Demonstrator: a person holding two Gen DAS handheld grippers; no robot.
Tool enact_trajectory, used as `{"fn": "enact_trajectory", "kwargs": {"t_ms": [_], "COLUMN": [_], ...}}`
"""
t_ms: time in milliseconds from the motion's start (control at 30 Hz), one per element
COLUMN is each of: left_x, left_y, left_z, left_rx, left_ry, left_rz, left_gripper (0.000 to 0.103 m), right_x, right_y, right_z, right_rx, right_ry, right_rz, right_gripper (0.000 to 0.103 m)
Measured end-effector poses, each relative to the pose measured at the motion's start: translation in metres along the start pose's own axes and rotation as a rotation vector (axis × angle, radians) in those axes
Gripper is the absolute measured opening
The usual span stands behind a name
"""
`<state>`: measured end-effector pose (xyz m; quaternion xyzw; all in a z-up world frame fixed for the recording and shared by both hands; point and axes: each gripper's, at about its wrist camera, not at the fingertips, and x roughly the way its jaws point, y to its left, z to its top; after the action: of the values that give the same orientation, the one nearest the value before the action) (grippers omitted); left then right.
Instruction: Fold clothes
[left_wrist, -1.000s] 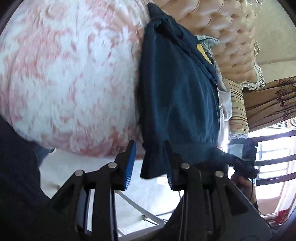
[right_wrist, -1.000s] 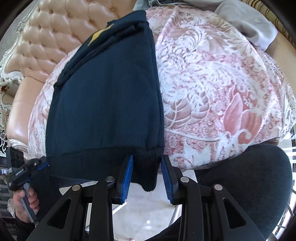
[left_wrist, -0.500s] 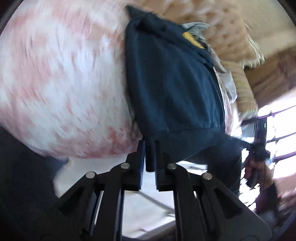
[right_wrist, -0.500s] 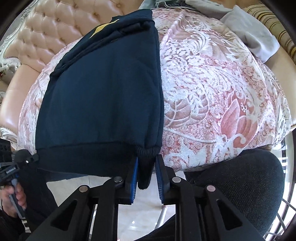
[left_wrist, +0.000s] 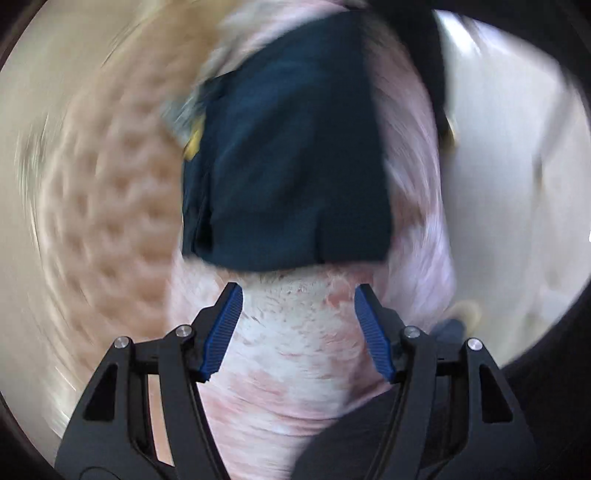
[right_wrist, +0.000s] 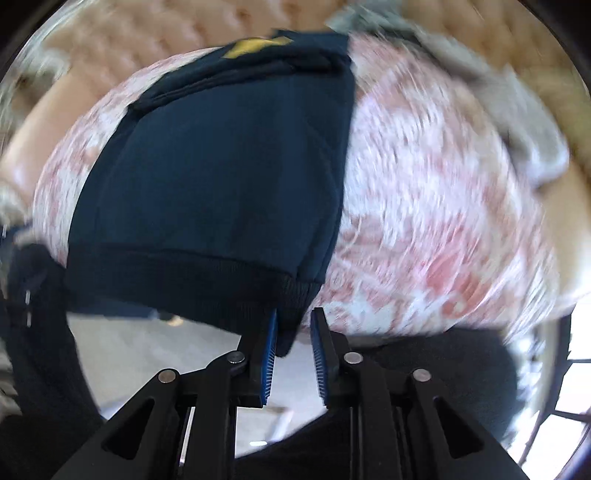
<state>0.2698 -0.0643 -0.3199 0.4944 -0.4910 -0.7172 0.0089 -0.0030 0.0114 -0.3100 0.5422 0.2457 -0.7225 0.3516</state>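
A navy sweater (right_wrist: 221, 177) with a yellow patch (right_wrist: 255, 46) lies flat on the pink-and-white bedspread (right_wrist: 424, 203), its ribbed hem hanging over the near edge. My right gripper (right_wrist: 293, 325) is shut on the hem's right corner, which fills most of the narrow gap between the blue pads. In the blurred left wrist view the sweater (left_wrist: 288, 166) lies a little ahead of my left gripper (left_wrist: 298, 295), which is wide open over bare bedspread (left_wrist: 295, 350) with nothing between its fingers.
A tufted beige headboard (left_wrist: 92, 184) runs along the far side of the bed (right_wrist: 166, 37). A grey garment (right_wrist: 517, 122) lies at the back right. The person's dark trouser leg (right_wrist: 443, 369) is beside the bed edge, with pale floor (right_wrist: 147, 350) below.
My left gripper let go of the hem's left corner, opened wide and swung round to face the sweater from another side. My right gripper keeps its hold on the right corner.
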Motion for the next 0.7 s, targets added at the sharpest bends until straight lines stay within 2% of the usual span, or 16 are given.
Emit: {"fn": "enact_trajectory", "kwargs": {"t_ms": [67, 133, 233, 367, 400, 433, 467, 633, 700], "left_x": [0.006, 0.011, 0.017, 0.022, 0.021, 0.019, 0.017, 0.008, -0.001], "left_y": [-0.014, -0.023, -0.027, -0.037, -0.03, -0.023, -0.016, 0.018, 0.046], "left_z": [-0.002, 0.001, 0.01, 0.026, 0.028, 0.03, 0.032, 0.042, 0.044], "left_rx": [0.12, 0.206, 0.255, 0.325, 0.295, 0.265, 0.235, 0.081, -0.049], "left_ry": [-0.007, -0.056, -0.1, -0.153, -0.159, -0.165, -0.171, -0.202, -0.22], "left_rz": [-0.01, 0.01, 0.033, 0.093, 0.097, 0.1, 0.104, 0.117, 0.082], "left_gripper": [0.066, 0.066, 0.066, 0.066, 0.057, 0.027, 0.012, 0.01, 0.01], "right_x": [-0.014, -0.027, -0.044, -0.048, -0.049, -0.049, -0.049, -0.046, -0.045], "right_y": [0.008, 0.014, 0.017, 0.026, 0.025, 0.026, 0.029, 0.042, 0.045], "right_z": [0.002, 0.005, 0.006, 0.007, 0.001, -0.002, -0.004, -0.016, -0.021], "right_rx": [-0.124, -0.202, -0.275, -0.339, -0.352, -0.373, -0.401, -0.532, -0.55], "right_ry": [-0.035, -0.078, -0.129, -0.144, -0.14, -0.14, -0.144, -0.17, -0.192], "right_rz": [-0.068, -0.115, -0.153, -0.177, -0.186, -0.2, -0.208, -0.207, -0.181], "right_gripper": [0.022, 0.023, 0.031, 0.031, 0.031, 0.031, 0.031, 0.031, 0.031]}}
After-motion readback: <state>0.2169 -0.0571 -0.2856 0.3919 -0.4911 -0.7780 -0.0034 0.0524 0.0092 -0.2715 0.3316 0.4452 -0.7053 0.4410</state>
